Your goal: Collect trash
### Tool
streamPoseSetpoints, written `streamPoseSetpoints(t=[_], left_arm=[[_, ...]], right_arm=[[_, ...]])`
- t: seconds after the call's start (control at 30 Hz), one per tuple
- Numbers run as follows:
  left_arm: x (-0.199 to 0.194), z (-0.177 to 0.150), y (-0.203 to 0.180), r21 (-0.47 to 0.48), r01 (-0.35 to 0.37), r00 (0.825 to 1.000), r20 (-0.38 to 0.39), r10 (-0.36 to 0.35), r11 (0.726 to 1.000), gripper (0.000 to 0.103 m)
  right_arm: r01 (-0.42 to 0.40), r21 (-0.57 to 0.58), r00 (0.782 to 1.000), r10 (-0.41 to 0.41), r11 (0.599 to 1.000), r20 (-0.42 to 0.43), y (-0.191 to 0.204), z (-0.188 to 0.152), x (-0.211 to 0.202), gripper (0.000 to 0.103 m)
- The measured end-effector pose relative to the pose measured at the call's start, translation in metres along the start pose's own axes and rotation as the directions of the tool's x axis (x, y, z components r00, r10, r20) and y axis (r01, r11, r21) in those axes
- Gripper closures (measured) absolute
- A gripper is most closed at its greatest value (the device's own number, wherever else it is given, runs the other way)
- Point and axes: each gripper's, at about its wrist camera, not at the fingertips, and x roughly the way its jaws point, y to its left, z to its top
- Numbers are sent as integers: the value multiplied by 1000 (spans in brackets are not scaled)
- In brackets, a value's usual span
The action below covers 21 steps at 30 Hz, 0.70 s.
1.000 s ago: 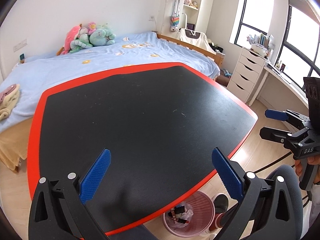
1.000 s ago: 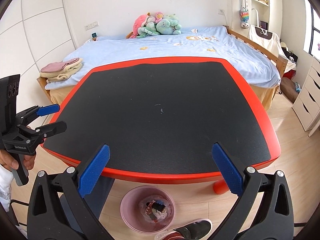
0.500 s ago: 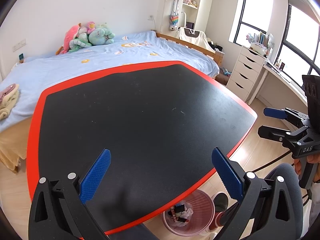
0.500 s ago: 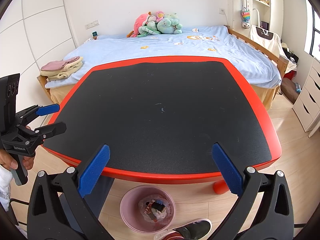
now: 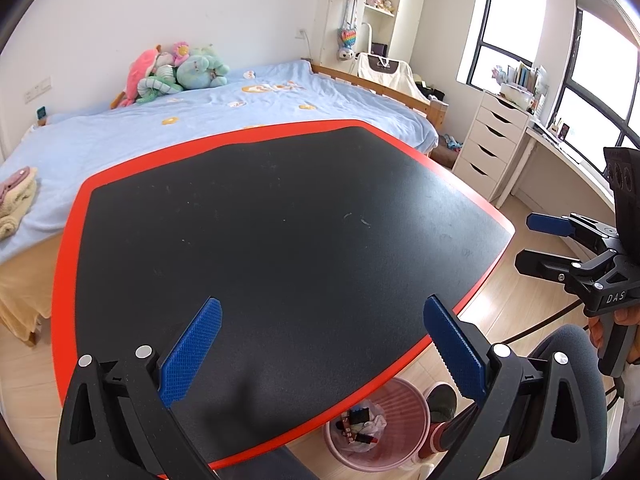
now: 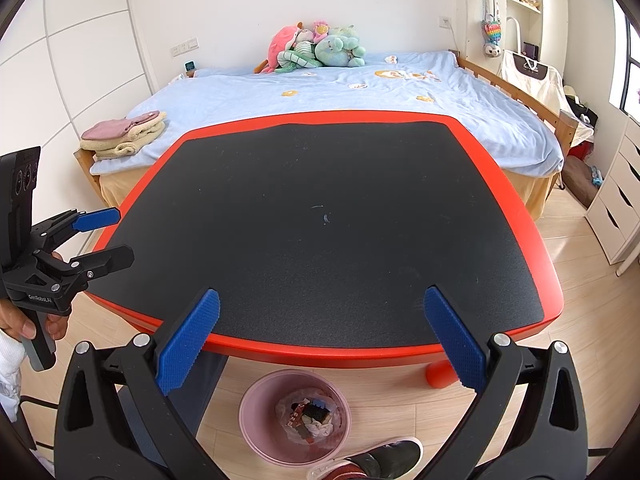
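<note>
A pink trash bin (image 6: 295, 420) with wrappers and crumpled paper inside stands on the floor under the near edge of the table; it also shows in the left wrist view (image 5: 378, 426). The black table top with a red rim (image 6: 360, 354) holds nothing but a few faint marks. My left gripper (image 5: 320, 344) is open and empty above the table's near left part. My right gripper (image 6: 320, 336) is open and empty above the near edge, over the bin. Each gripper shows in the other's view, the right gripper (image 5: 536, 244) and the left gripper (image 6: 112, 236), both open.
A bed with a blue sheet (image 6: 360, 96), plush toys (image 6: 316, 48) and folded towels (image 6: 124, 134) lies behind the table. White drawers (image 5: 490, 140) stand at the right. A shoe (image 6: 380, 460) lies beside the bin. A grey chair (image 5: 576, 380) is at the near right.
Both grippers have drifted slightly, so the table sits a touch differently in view. Both stay open and empty.
</note>
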Motion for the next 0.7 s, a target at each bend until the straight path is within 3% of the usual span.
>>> streamPoseSetpoints(t=[0.7], left_arm=[[2,-7,-3,1,0,1000,-4,0,1000,6]], right_arm=[[-3,-12,1000,3,1000,-14,3,-3,6,3]])
